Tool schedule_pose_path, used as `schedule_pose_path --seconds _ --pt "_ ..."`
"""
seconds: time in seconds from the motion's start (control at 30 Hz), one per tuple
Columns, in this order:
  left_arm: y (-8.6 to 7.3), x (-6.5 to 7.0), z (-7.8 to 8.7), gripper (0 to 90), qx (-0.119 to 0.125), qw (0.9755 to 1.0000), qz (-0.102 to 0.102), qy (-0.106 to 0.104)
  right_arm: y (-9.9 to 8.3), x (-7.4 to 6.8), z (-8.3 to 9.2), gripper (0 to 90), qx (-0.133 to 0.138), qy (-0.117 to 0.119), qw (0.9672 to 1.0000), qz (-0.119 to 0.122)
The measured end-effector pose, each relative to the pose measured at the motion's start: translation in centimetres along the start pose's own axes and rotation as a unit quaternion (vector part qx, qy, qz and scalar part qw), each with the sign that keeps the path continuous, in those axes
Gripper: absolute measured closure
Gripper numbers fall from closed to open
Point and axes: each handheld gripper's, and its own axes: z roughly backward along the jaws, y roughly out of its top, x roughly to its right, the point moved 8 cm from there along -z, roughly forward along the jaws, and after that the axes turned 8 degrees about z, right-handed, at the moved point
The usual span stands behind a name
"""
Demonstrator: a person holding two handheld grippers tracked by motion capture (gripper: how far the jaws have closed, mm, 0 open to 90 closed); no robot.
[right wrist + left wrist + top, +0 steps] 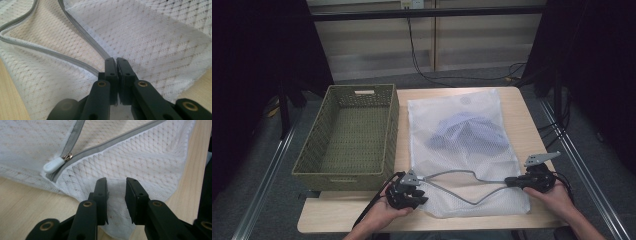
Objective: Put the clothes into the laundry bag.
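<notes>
From the high view I see a white mesh laundry bag lying flat mid-table, a bluish garment inside it, and an empty green basket at its 9 o'clock. The bag's grey zipper gapes along the near edge, so I judge the opening done and the emptying or closing left.

In the left gripper view, my left gripper stands narrowly parted over the bag's corner; the white zipper pull sits at 10 o'clock.

In the right gripper view, my right gripper is clamped on mesh beside the zipper tape.

I can read no writing anywhere.
</notes>
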Motion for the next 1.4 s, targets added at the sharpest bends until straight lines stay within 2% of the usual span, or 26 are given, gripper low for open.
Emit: schedule_pose_path --seconds 0.03,0.13,0.17,0.2,0.23,0.33,0.37,0.47,0.53,0.57,0.67,0.7,0.73,0.77,0.83,0.9,0.97,1.03,1.1,1.2,1.23,1.3,1.4 --pt "-0.2 0.0 0.1 71.4 0.002 1.0 0.003 0.001 0.0 0.1 0.1 88.6 -0.002 -0.004 1.0 -0.002" --pt "-1.0 0.1 0.8 71.3 -0.005 0.9999 -0.01 0.009 0.0 0.3 0.1 90.0 -0.002 -0.01 0.9999 0.003" --pt "-1.2 0.3 0.9 71.4 0.004 0.9999 0.001 0.015 -0.1 0.3 0.1 90.0 -0.003 -0.013 0.9999 0.003" --pt "-1.7 -0.1 1.5 71.4 -0.021 0.9993 -0.025 0.019 -0.1 0.4 0.1 90.0 -0.004 -0.016 0.9999 0.004" --pt "-1.9 0.1 1.6 71.4 -0.008 0.9997 -0.007 0.02 -0.1 0.4 0.2 90.0 -0.003 -0.017 0.9998 0.004" --pt "-2.6 0.2 2.1 72.2 -0.01 0.9996 -0.003 0.024 -0.2 0.5 0.4 90.0 -0.007 -0.028 0.9996 0.008" --pt "-2.9 0.0 2.4 74.0 -0.019 0.9991 -0.021 0.031 -0.3 0.5 0.4 90.0 -0.009 -0.03 0.9995 0.004" --pt "-3.2 -0.1 2.8 75.6 -0.027 0.9986 -0.023 0.038 -0.4 0.5 0.5 90.0 -0.011 -0.035 0.9993 -0.004" --pt "-3.2 0.2 2.7 76.0 -0.003 0.9993 0.008 0.036 -0.5 0.4 0.6 90.0 -0.007 -0.038 0.9993 -0.002" --pt "-3.4 -0.2 2.9 76.0 -0.021 0.999 -0.014 0.037 -0.5 0.4 0.6 90.0 -0.007 -0.036 0.9993 -0.004" --pt "-3.5 -0.2 3.0 76.0 -0.023 0.999 -0.013 0.035 -0.5 0.4 0.6 90.0 -0.011 -0.041 0.9991 -0.003" --pt "-3.4 -0.1 2.9 75.9 -0.01 0.9995 0.002 0.031 -0.5 0.4 0.6 90.0 -0.007 -0.038 0.9992 -0.005" --pt "-3.4 -0.2 3.0 75.9 -0.013 0.9996 -0.003 0.025 -0.5 0.4 0.7 88.0 -0.01 -0.039 0.9992 -0.006" --pt "-3.4 -0.3 2.9 75.5 -0.005 0.9998 0.011 0.014 -0.5 0.3 0.6 84.6 -0.004 -0.031 0.9994 -0.011" --pt "-3.3 -0.4 2.9 74.7 -0.002 0.9997 0.025 0.005 -0.1 0.4 0.8 82.5 0.012 -0.031 0.9994 -0.009" --pt "-3.2 -0.3 2.8 68.3 -0.003 0.9997 0.025 0.003 0.9 0.4 1.4 80.3 0.055 -0.023 0.9982 -0.012" --pt "-3.2 0.1 2.9 62.3 -0.005 0.9998 0.017 0.007 1.6 0.2 2.1 76.5 0.087 -0.024 0.9958 -0.018" --pt "-2.9 0.4 3.1 57.6 0.009 0.9997 0.017 0.012 2.0 -0.1 2.4 72.8 0.104 -0.027 0.9941 -0.011" --pt "-2.2 0.8 3.6 52.5 0.034 0.9992 0.017 0.014 2.4 -0.6 2.7 68.6 0.122 -0.023 0.9923 -0.005" --pt "-1.4 1.5 4.5 45.3 0.077 0.9968 0.019 0.014 3.0 -1.3 3.0 61.2 0.142 -0.014 0.9898 -0.001" --pt "-1.1 1.7 4.8 41.6 0.089 0.9956 0.021 0.018 3.2 -1.5 3.1 58.7 0.15 -0.011 0.9887 0.0" --pt "-0.7 2.1 5.4 35.9 0.122 0.9919 0.03 0.02 3.6 -2.0 3.3 54.3 0.161 -0.008 0.987 0.0" --pt "-0.3 2.3 6.3 27.4 0.158 0.9863 0.03 0.035 4.1 -2.4 3.6 48.8 0.181 -0.006 0.9834 -0.003"
